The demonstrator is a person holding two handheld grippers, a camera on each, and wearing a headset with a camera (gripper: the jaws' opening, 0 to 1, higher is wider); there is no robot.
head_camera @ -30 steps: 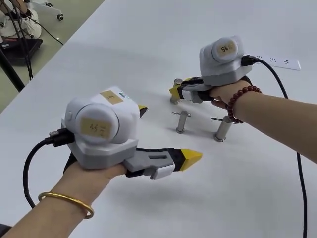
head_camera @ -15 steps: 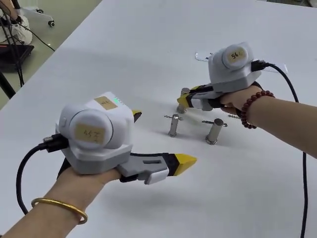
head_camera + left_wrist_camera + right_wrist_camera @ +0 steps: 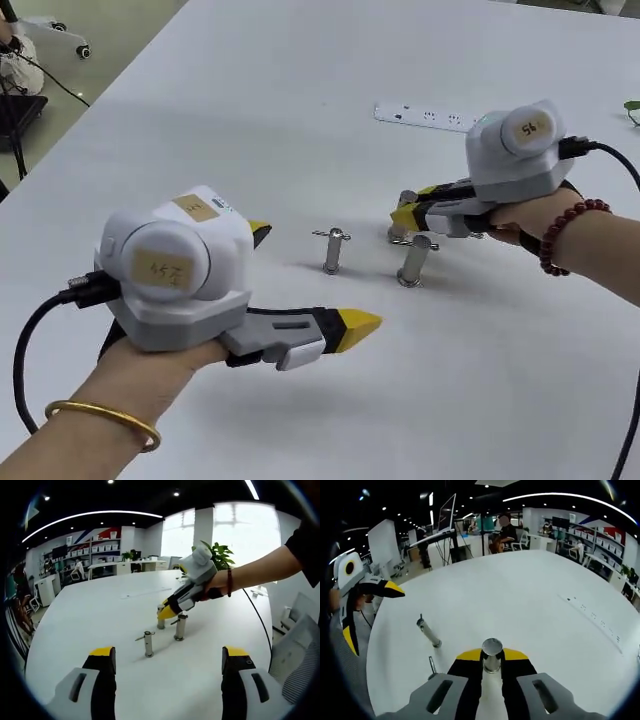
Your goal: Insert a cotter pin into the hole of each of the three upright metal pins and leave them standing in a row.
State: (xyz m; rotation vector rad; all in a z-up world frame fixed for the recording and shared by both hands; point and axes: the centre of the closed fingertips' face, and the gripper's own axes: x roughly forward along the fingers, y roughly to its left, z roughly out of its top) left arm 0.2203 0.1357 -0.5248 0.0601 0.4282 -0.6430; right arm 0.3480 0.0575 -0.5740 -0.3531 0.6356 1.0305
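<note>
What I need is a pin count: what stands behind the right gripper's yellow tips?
The third metal pin, upright between the jaws of the right gripper. Its round top and upper shaft show; the jaws cover its lower shaft and hole.

The left gripper [image 3: 310, 280], a white-and-grey handheld body with black, yellow-tipped jaws, sits low at the near left, cupped from beneath by the left hand [image 3: 160, 365]. Its jaws are spread wide and level above the tabletop. The right gripper [image 3: 405, 215], of the same make, reaches in on an outstretched forearm, its jaws closed round an upright silver metal pin [image 3: 492, 652]
</note>
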